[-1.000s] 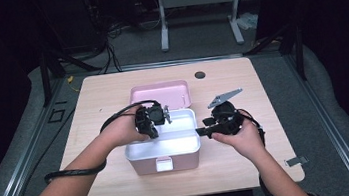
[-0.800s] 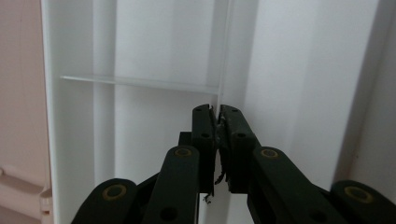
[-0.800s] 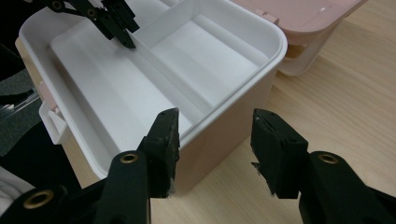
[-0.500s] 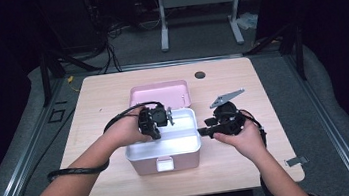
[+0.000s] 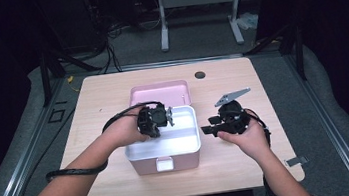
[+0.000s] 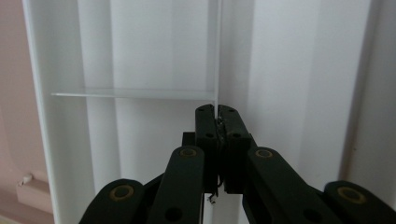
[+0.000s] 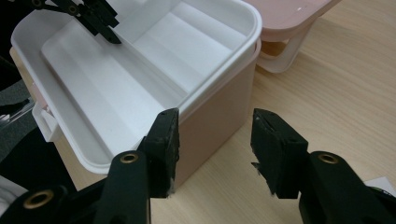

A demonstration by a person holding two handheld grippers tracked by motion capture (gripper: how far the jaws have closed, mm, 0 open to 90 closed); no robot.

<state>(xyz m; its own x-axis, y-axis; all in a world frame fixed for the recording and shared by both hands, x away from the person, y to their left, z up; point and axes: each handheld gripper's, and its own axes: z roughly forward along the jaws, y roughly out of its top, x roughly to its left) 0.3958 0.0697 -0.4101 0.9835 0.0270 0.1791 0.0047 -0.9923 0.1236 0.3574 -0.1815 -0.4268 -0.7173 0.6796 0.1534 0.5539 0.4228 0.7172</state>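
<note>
High view: pink lid [image 5: 160,93] behind box [image 5: 165,152].

I count one box [image 5: 166,152] on the tabletop [image 5: 101,94], pink outside, with one white tray [image 5: 180,137] set in its top. One pink lid [image 5: 159,94] lies open behind it, and one white latch [image 5: 164,164] sits on its front wall. In the left gripper view I make out two clear dividers [image 6: 135,93] in the tray, one running across and one running away from me, meeting at a corner. I have two tongs: the left tongs [image 5: 169,116] and the right tongs [image 5: 205,129]. One dark round disc [image 5: 200,74] sits at the tabletop's far edge. One small grey clip [image 5: 296,161] lies at its near right corner.
</note>
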